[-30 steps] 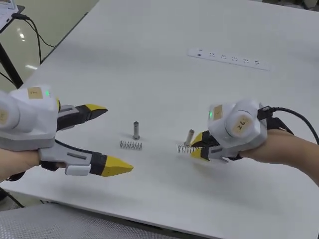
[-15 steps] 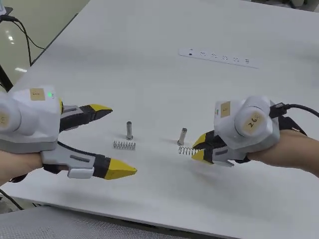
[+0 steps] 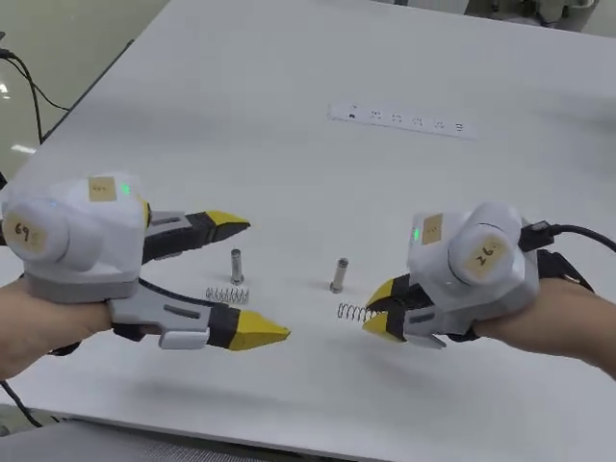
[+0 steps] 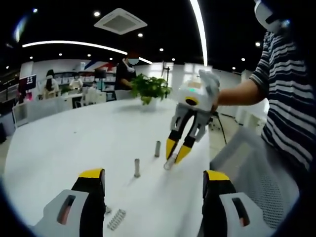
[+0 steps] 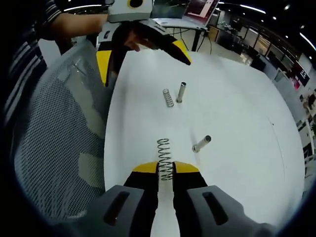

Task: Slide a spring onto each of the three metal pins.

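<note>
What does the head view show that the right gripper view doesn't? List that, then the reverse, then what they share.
Head view adds the power strip across the table and the black cable behind the right gripper. Right gripper view adds a mesh chair beside the table and a striped sleeve. Shared: the held spring in the right gripper's shut jaws, the loose spring, the left pin and right pin standing upright, and the open left gripper.
</note>
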The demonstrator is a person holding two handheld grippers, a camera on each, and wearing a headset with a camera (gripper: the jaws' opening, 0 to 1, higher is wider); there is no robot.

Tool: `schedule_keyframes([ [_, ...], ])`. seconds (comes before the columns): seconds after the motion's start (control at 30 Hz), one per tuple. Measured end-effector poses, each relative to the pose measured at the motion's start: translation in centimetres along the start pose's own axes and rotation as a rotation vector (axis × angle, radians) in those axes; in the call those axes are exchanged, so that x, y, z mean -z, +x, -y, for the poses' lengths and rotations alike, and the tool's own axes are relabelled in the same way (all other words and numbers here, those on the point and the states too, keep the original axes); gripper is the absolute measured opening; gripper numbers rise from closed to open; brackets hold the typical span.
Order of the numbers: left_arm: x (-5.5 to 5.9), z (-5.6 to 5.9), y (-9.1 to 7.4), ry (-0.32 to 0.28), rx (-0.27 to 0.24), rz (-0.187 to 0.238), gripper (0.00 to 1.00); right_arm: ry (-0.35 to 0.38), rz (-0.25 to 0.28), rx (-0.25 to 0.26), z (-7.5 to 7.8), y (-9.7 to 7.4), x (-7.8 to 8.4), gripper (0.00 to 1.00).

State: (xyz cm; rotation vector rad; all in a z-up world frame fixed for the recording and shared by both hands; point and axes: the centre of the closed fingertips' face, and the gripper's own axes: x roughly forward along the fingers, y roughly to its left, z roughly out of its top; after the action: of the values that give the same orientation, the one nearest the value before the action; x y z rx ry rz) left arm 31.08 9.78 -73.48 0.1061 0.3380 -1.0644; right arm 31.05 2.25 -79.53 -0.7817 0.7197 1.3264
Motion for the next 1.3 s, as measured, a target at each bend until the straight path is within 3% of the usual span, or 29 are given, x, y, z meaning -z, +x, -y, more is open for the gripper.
schedule_keyframes([
  [0.1, 0.4, 1.5, 1.1, 0.011, 0.074, -0.021, 0.73, -0.017, -0.003, -0.002, -0.3, -0.2, -0.3, 0.07],
  [0.2, 0.9, 2.3, 2.0, 0.025, 0.116, -0.042, 0.67, -0.030, -0.006, -0.001, -0.6, -0.3, -0.5, 0.07],
  [0.33, 1.1, 2.2, 3.1, 0.041, 0.130, -0.051, 0.63, -0.056, -0.010, 0.007, -0.8, -0.3, -0.6, 0.07],
  [0.57, 1.4, 2.0, 4.3, 0.062, 0.161, -0.061, 0.49, -0.064, -0.005, 0.011, -1.0, -0.2, -1.0, 0.07],
  [1.0, 1.4, 3.1, 5.5, 0.079, 0.214, -0.032, 0.22, -0.057, 0.037, 0.019, -1.1, -0.6, -2.2, 0.07],
  [1.3, 0.9, 3.3, 6.0, 0.067, 0.236, -0.008, 0.14, -0.063, 0.033, 0.015, -1.2, -0.8, -2.3, 0.07],
])
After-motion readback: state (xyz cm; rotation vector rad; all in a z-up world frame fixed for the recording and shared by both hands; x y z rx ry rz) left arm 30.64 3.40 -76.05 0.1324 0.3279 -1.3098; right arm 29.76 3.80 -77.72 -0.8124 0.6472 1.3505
